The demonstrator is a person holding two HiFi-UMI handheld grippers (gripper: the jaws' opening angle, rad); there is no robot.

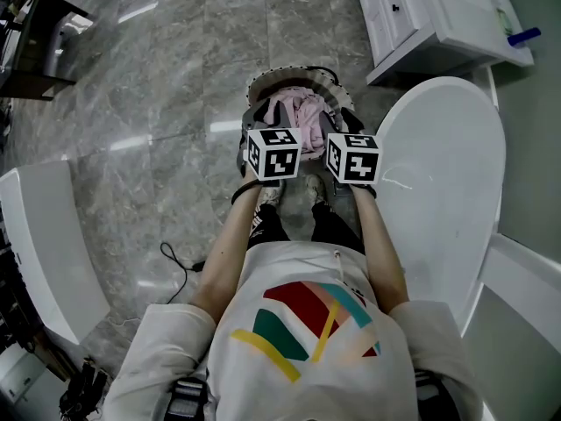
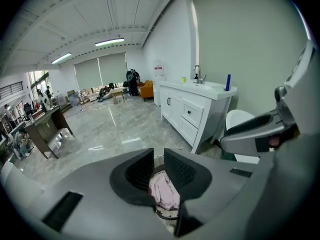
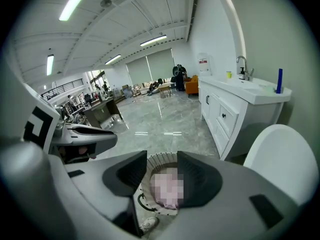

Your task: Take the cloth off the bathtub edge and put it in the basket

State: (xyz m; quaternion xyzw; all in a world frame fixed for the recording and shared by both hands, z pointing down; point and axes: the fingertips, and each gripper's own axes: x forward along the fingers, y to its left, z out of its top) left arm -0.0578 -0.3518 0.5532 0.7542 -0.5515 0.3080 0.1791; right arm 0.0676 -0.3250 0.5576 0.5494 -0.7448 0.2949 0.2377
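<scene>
— Down in front of the person's chest, the two tools hang side by side above the floor. The left gripper has its fingers drawn narrow, with only a sliver of gap and nothing in it. The right gripper has its fingers about half apart, and it is empty too.

— So where is the cloth?

— Just past the person's shoes, in the basket on the floor. The pink cloth lies bunched inside, below both pairs of fingers and apart from them. Judging by that, the putting-in looks done.

— And the bathtub?

— The bathtub stands just beside the basket on the person's right, and its edge is bare as far as the head view shows. Farther off is the white counter, with a blue thing at its end.

— What could spoil it from here?

— The cloth is heaped rather than pressed flat, so a fold could slump over the rim. Both grippers hover close above it, and a dip of either might catch a loose fold and drag it back out. The basket also sits right at the person's toes, so a careless step could nudge or tip it. Whether a corner hangs outside on the near side, the views do not show.
</scene>
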